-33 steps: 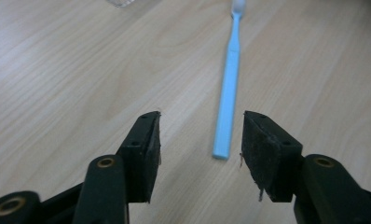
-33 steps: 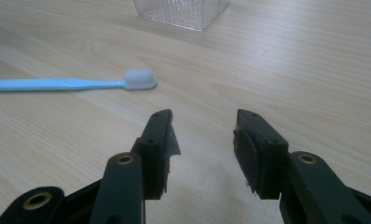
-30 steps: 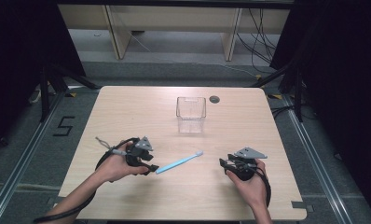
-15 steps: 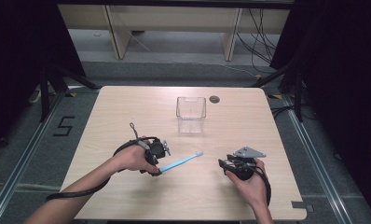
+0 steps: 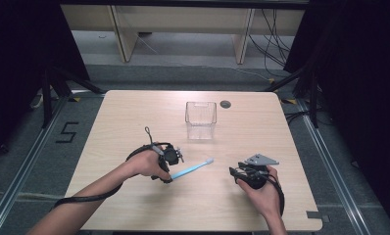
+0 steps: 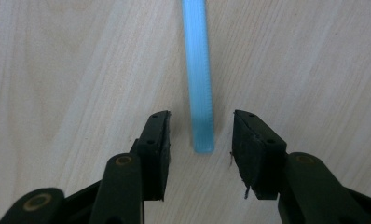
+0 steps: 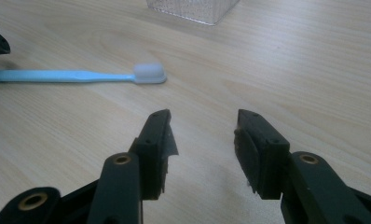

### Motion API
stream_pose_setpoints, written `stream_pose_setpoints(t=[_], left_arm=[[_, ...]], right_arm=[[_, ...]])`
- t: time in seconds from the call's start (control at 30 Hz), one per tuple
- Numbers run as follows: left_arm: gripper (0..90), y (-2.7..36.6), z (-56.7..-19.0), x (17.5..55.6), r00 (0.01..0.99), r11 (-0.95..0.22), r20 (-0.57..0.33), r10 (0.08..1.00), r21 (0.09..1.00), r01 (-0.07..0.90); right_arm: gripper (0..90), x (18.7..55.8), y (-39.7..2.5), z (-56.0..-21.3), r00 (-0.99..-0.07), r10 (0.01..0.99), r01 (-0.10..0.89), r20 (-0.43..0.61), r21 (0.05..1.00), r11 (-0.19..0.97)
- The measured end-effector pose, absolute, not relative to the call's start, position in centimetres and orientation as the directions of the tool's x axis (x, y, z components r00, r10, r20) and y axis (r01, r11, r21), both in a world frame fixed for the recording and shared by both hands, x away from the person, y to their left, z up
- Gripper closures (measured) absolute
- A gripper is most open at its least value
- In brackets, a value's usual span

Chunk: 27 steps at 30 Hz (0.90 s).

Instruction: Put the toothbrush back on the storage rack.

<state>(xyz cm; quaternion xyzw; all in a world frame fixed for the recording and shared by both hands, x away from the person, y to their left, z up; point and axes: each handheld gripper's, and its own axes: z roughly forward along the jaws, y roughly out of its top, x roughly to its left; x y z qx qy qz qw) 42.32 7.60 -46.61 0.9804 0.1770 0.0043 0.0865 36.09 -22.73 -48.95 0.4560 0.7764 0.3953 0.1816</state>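
Since the earlier frames the left gripper [image 5: 169, 169] has moved right and in over the handle end of the blue toothbrush [image 5: 192, 168], which lies flat on the table [image 5: 134, 112], bristle head toward the clear container [image 5: 201, 119]. Its jaws stand apart, straddling the handle tip without touching, likely lined up for a pinch. The right gripper [image 5: 234, 172] rests near the brush head, jaws apart, holding nothing.

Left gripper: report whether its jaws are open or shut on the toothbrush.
Open. The left gripper has a jaw on each side of the blue toothbrush handle's end, with bare table showing between each and the handle.
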Motion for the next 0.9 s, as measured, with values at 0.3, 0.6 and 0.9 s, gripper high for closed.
stream_pose_setpoints(t=[0.3,0.6,0.9], left_arm=[[57.1,6.9,-46.9,42.7,0.941,-0.928,-0.030,0.336,0.160,0.337],[58.2,6.3,-47.3,43.1,0.946,-0.935,-0.027,0.324,0.145,0.325],[63.5,6.1,-47.7,42.9,0.952,-0.944,-0.015,0.305,0.129,0.304]], right_arm=[[55.3,36.0,-22.5,-48.9,-0.503,0.859,0.587,0.092,0.766,0.261],[55.3,36.1,-22.7,-48.9,-0.513,0.854,0.577,0.084,0.771,0.271],[55.3,36.1,-22.8,-48.8,-0.509,0.859,0.566,0.060,0.775,0.281]])
